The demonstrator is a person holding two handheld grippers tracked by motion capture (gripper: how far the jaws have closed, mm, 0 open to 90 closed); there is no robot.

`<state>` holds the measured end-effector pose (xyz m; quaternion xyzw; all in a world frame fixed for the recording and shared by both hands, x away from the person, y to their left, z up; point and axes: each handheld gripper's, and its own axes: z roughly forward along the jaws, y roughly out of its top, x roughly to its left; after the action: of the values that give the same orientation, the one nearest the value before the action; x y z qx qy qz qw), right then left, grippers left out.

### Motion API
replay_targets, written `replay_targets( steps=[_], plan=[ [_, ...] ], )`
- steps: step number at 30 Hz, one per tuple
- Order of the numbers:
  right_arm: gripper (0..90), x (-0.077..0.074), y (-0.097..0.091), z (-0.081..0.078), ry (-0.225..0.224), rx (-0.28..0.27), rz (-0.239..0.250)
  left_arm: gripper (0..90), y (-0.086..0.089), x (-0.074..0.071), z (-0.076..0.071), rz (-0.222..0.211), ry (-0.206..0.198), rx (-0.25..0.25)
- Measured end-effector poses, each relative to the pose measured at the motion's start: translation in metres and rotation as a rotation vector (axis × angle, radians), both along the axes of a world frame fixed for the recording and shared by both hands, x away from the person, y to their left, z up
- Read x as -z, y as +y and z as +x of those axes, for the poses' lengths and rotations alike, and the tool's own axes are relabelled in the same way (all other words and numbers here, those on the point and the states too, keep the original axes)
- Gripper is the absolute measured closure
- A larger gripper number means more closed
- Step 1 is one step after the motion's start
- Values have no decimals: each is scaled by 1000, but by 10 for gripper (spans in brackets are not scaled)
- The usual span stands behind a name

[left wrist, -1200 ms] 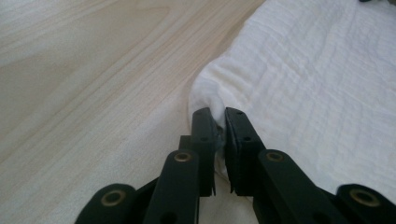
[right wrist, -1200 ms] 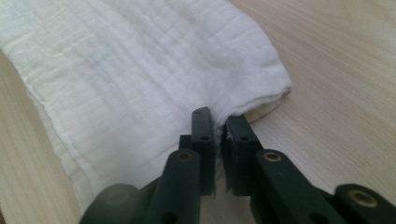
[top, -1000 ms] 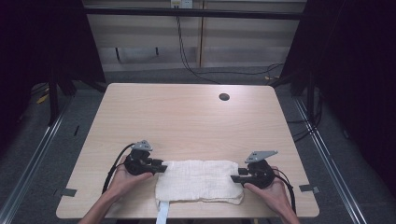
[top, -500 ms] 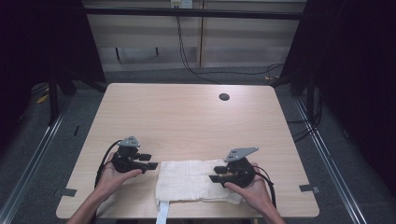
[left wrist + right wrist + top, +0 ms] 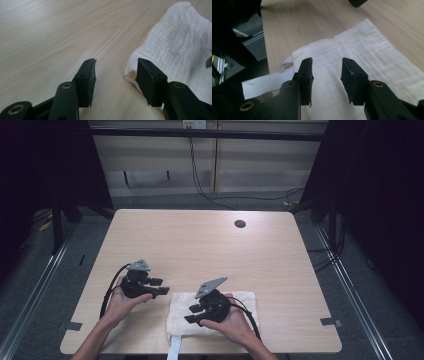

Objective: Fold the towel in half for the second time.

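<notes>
A white towel [image 5: 248, 301] lies crumpled flat near the table's front edge. My right gripper [image 5: 192, 315] hovers over the towel's middle, pointing left, with its jaws open and nothing between them. In the right gripper view the open gripper [image 5: 327, 67] sits just above the towel [image 5: 367, 45]. My left gripper [image 5: 161, 287] is beside the towel's left end, open and pointing right. In the left gripper view the gripper [image 5: 116, 72] is over bare wood, and its right pad [image 5: 147, 77] is at the towel's corner [image 5: 175, 42].
The light wooden table [image 5: 200, 245] has a dark round hole [image 5: 240, 224] at the back right. A white strip [image 5: 173, 347] hangs from the towel over the front edge. Metal frame rails and cables run along the floor around the table.
My right gripper has moved left from the towel's right end to above its middle. The left gripper has drawn back a little from the towel's left end.
</notes>
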<state>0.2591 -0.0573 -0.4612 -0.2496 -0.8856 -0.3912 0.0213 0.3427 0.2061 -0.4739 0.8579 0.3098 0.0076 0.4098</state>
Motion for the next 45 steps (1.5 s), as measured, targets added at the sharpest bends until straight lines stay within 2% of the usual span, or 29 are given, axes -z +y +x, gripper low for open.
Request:
replay_targets(
  steps=[4, 6, 9, 10, 15, 16, 17, 21, 23, 24, 26, 27, 28, 34, 36, 37, 41, 42, 44, 45],
  plan=[
    [619, 13, 15, 0, 30, -21, -16, 493, -3, 2, -1, -2, -1, 7],
    [612, 18, 20, 0, 27, -36, -31, 492, -4, 2, -1, -7, 0, 7],
    [602, 21, 26, 0, 33, -40, -22, 489, -5, 3, -1, -12, 4, 4],
    [591, 21, 33, -1, 29, -55, -17, 488, -5, 3, -1, -6, 4, 7],
    [540, 23, 48, -4, 21, -88, -26, 484, -8, 5, -2, -3, 9, 14],
    [520, 25, 54, -6, -6, -102, -50, 482, -8, 5, -2, -1, 9, 15],
    [505, 27, 56, -8, -8, -103, -64, 481, -9, 5, -3, -3, 7, 16],
    [465, 31, 57, -12, -25, -115, -68, 479, -8, 5, -3, 2, 8, 16],
    [466, 31, 57, -19, -62, -126, -85, 479, -6, 5, -2, -4, 8, 9],
    [475, 32, 57, -20, -77, -128, -90, 478, -6, 5, -2, -6, 9, 8],
    [497, 33, 59, -26, -140, -131, -115, 477, -6, 5, -2, -3, 10, 9],
    [497, 33, 59, -26, -140, -131, -115, 476, -6, 5, -2, -3, 10, 9],
    [534, 32, 61, -27, -162, -135, -135, 474, -7, 6, -2, -6, 16, 12],
    [639, 32, 58, -23, -165, -127, -131, 466, -14, 7, -4, 4, 20, 25],
    [762, 33, 55, -19, -176, -108, -122, 466, -18, 8, -5, 14, 14, 32],
    [789, 33, 54, -18, -174, -101, -118, 466, -19, 8, -4, 19, 19, 37],
    [816, 33, 54, -18, -168, -87, -118, 473, -22, 11, -4, 19, 25, 40],
    [827, 34, 53, -15, -152, -80, -103, 489, -25, 12, -3, 33, 27, 58],
    [830, 34, 51, -14, -144, -76, -97, 521, -29, 14, -3, 31, 34, 61],
    [832, 34, 51, -13, -135, -77, -96, 539, -30, 15, -3, 49, 31, 68]
  ],
)
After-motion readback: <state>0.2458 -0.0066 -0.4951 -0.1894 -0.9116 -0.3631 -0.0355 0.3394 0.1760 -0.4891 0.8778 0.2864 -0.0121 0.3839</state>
